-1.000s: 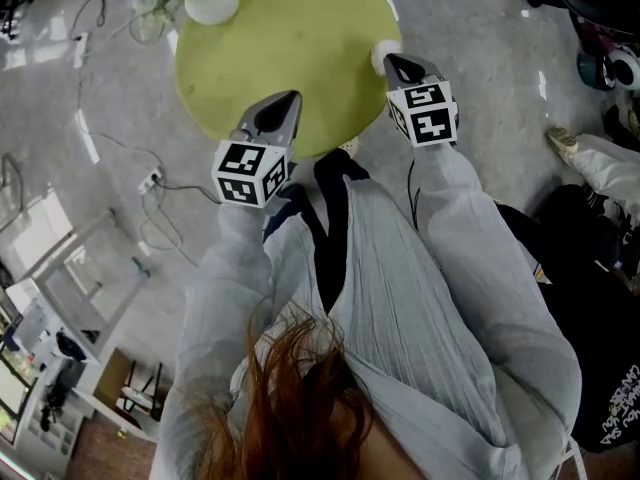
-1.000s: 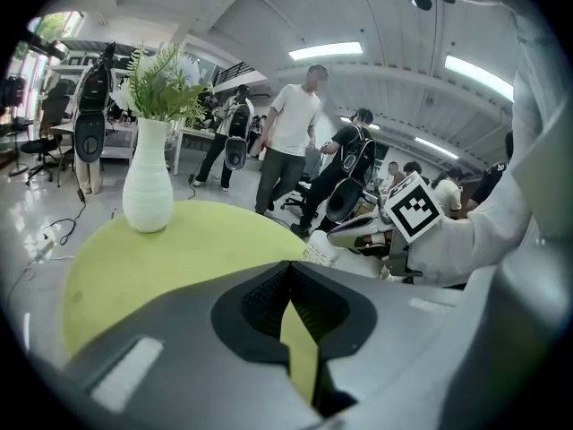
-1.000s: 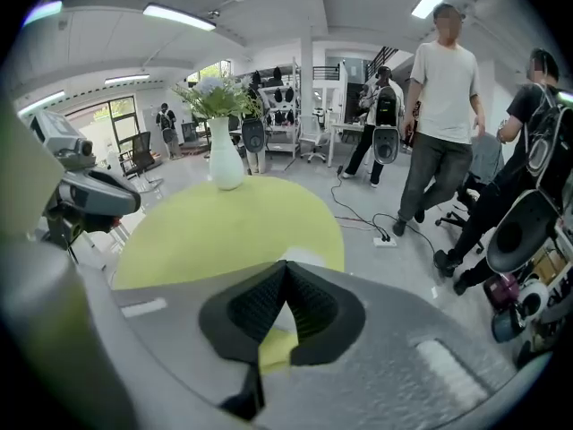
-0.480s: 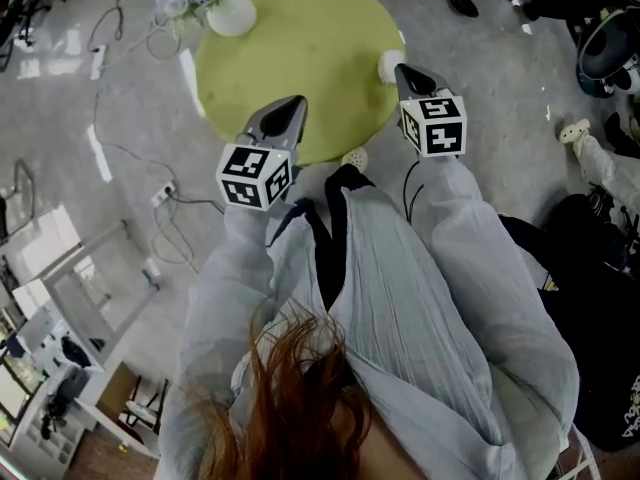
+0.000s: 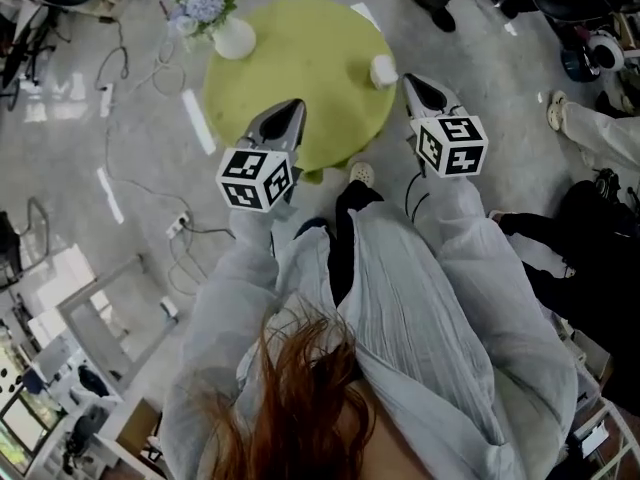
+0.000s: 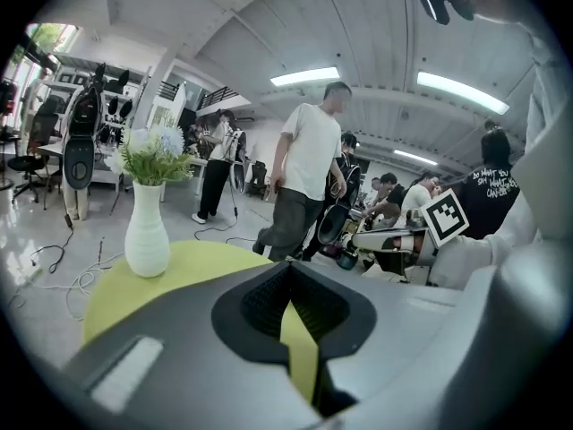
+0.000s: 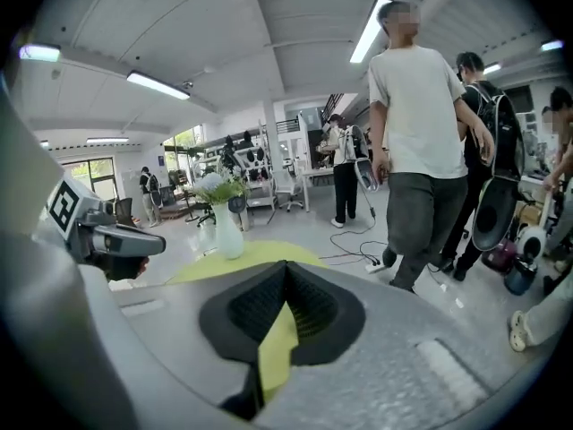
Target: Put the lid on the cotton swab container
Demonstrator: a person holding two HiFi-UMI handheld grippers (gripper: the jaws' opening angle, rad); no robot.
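Arms in pale grey sleeves [image 5: 455,268] reach forward from the body, both bent at the elbow, each carrying a gripper toward the 12 o'clock side of the head view. The left gripper [image 5: 292,105] points at about 1 o'clock, its nose over the near edge of the round yellow-green table [image 5: 300,58]. Its marker cube [image 5: 254,176] sits back toward the wrist. The right gripper [image 5: 409,80] points at about 11 o'clock from just off the table's rim at 3 o'clock, so the two noses angle slightly toward each other while staying well apart.

In each gripper's own view the jaws stand together, tips meeting, with nothing between them. Only a sliver of the table's green shows through the slit below the tips.

The cotton swab container [image 5: 383,70] stands on the table near its rim at about 3 o'clock. It is a small white cylinder, seemingly upright with its long axis vertical, though it is too small to tell whether a lid is on it. It lies just beside the right gripper's nose, at roughly 10 o'clock from it and not touching. From the left gripper's nose it is at 2 o'clock, well apart.

At 11 o'clock on the table a white vase [image 5: 234,40] holds flowers [image 5: 200,3].
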